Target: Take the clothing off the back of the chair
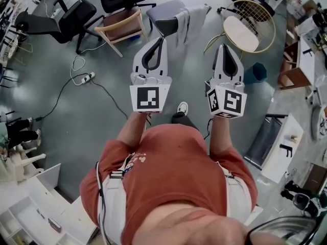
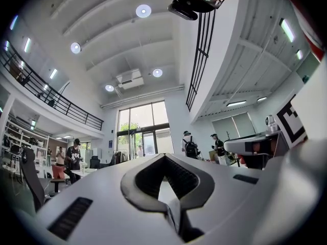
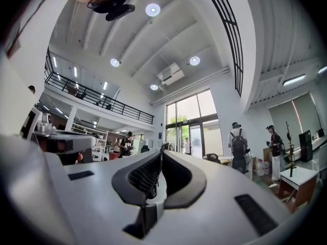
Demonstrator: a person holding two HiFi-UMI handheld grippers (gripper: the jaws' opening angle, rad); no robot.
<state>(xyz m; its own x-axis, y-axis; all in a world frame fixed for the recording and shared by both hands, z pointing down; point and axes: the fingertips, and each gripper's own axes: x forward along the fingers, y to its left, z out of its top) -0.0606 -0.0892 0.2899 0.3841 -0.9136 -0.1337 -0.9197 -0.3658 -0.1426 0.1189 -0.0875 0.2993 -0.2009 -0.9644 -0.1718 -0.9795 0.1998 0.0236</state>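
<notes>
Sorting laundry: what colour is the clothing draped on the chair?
The clothing is light grey; best seen in head view.

Daylight from the tall windows point(image 3: 191, 117) and round ceiling lamps point(image 2: 143, 10) lights the hall brightly, evenly; the glass glares white. Both gripper views bend strongly toward black corners; the head view is sharp, edges curved, shadows soft on the grey floor point(image 1: 76, 124).

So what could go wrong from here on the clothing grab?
1. The left gripper and right gripper are both shut and empty; arriving shut would likely shove the grey clothing off the chair.
2. It drapes over the chair back, so a sideways tug may snag.
3. The corded power strip on the floor is a trip hazard.
</notes>
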